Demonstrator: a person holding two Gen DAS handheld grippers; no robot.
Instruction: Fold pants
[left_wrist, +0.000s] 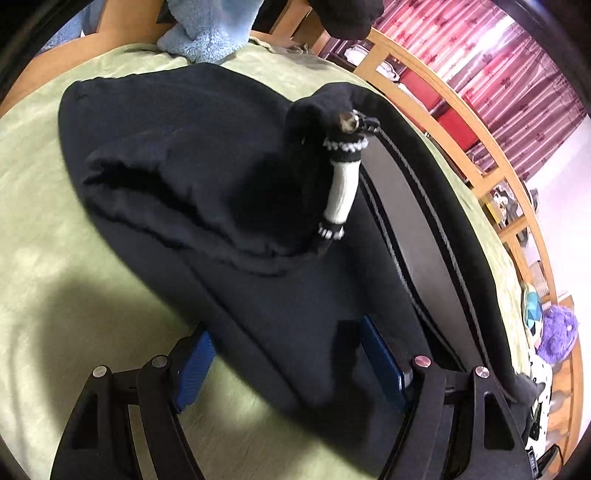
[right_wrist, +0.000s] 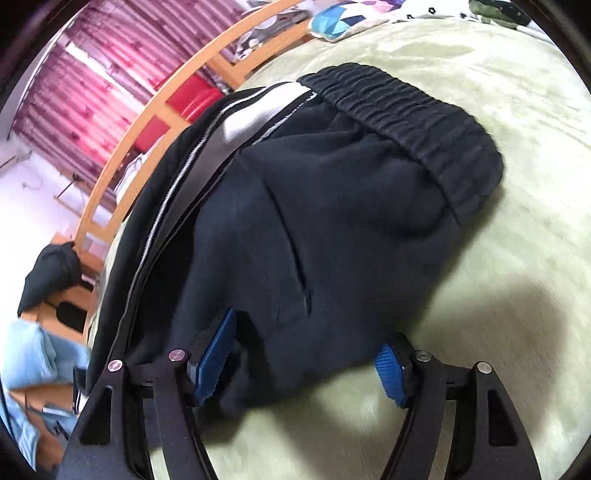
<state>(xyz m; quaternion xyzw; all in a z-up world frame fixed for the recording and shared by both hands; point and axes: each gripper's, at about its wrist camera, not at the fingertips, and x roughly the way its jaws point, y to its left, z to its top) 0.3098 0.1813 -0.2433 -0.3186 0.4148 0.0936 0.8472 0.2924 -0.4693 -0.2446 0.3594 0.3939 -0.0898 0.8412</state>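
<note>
**Left wrist, right wrist: pants laid down after a fold, jaws released**

Left wrist: left gripper (left_wrist: 284, 369) spread, blue pads (left_wrist: 194, 373) pressing nothing, straddling the near edge of the black pants (left_wrist: 192, 147) on the green bedcover (left_wrist: 44, 240); drawstring (left_wrist: 343, 192) lying on top.

Right wrist: right gripper (right_wrist: 301, 363) likewise unclenched, fabric between the pads but ungripped; waistband (right_wrist: 413, 110) far side. Judged: fold just placed; next, regrasp an end and double over.

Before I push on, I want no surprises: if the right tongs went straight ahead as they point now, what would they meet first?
Most likely the black pants: the right tongs stand open astride the near fold, which already lies between the blue pads, with the green bed cover under it. Depth is unclear.
</note>
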